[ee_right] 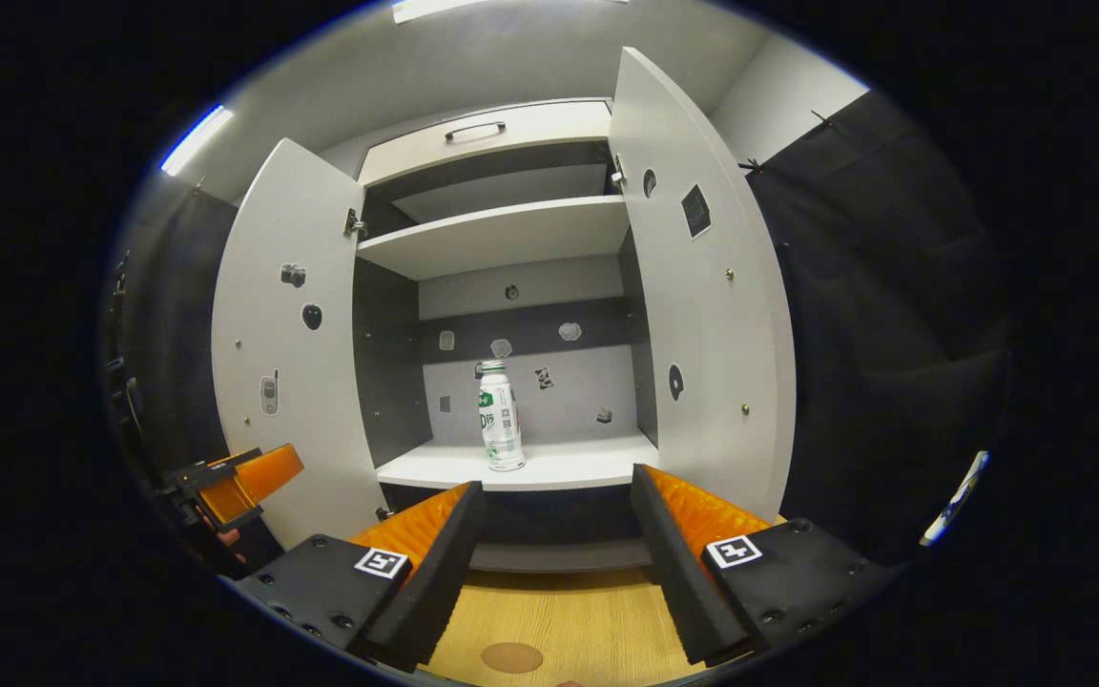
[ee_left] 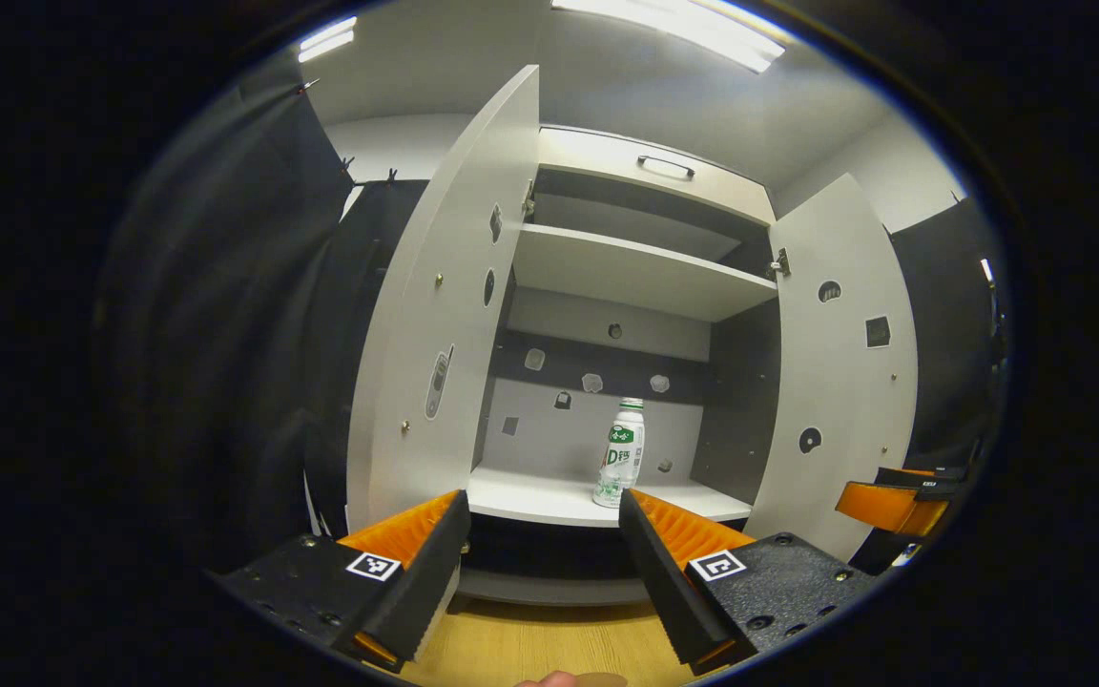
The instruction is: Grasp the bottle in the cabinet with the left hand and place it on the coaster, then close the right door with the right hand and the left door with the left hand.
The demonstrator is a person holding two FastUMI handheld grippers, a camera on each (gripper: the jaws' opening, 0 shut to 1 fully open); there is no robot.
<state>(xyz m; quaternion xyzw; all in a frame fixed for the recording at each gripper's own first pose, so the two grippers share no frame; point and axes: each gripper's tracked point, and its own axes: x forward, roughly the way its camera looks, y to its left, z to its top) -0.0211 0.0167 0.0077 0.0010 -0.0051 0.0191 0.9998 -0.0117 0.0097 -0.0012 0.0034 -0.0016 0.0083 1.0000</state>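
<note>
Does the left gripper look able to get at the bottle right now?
Probably yes. The left gripper is open and faces the bottle, which stands upright on the lower shelf. Both doors are swung wide, and nothing stands in between.

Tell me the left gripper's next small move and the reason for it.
Probably ease the left gripper forward into the cabinet toward the bottle. Its jaws stand open and empty, both doors are swung wide, and the bottle stands upright on the lower shelf, ahead and untouched.

Matt white cabinet (ee_right: 502, 234), glossy plastic bottle (ee_right: 501, 417), wood-grain tabletop (ee_right: 559, 611)
</note>
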